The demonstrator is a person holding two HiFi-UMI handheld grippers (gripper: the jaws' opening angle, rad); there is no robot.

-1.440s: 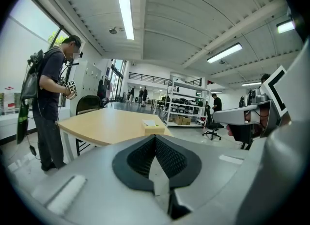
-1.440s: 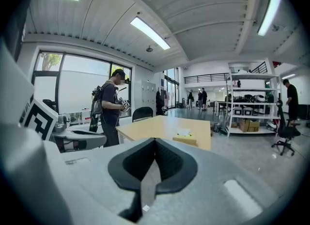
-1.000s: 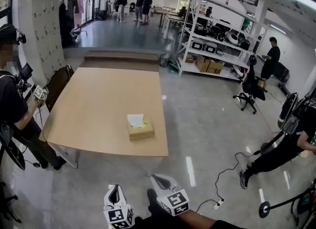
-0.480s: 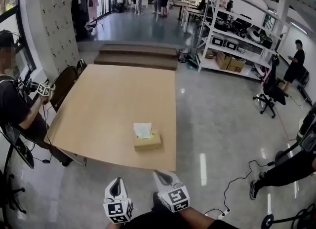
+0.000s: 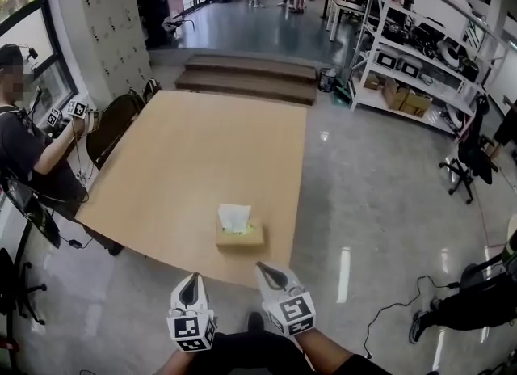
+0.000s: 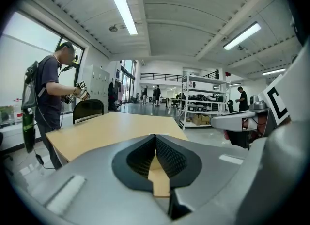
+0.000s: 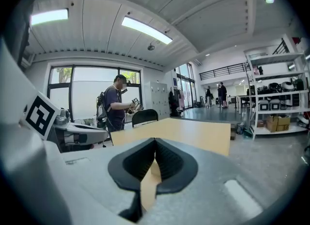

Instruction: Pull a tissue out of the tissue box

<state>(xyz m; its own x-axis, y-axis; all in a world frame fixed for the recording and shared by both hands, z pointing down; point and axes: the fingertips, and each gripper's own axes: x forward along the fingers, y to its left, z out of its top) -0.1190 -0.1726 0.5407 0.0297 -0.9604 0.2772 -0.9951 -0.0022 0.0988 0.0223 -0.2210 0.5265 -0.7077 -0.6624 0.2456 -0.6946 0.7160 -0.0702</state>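
A tan tissue box with a white tissue sticking up out of it stands near the front edge of a long wooden table. My left gripper and my right gripper hover side by side just short of that edge, both pointing at the table. The right one's tip is a little right of the box. Both grippers are shut with nothing between the jaws; the left gripper and the right gripper show their pads meeting. The box itself is hidden in both gripper views.
A person holding grippers stands by the table's left side beside a dark chair. Metal shelving lines the back right, steps lie beyond the table, an office chair stands at the right, and a cable trails on the floor.
Both grippers and the head have moved forward toward the table. The tissue box now sits closer and lower in the head view. Both grippers stayed shut.
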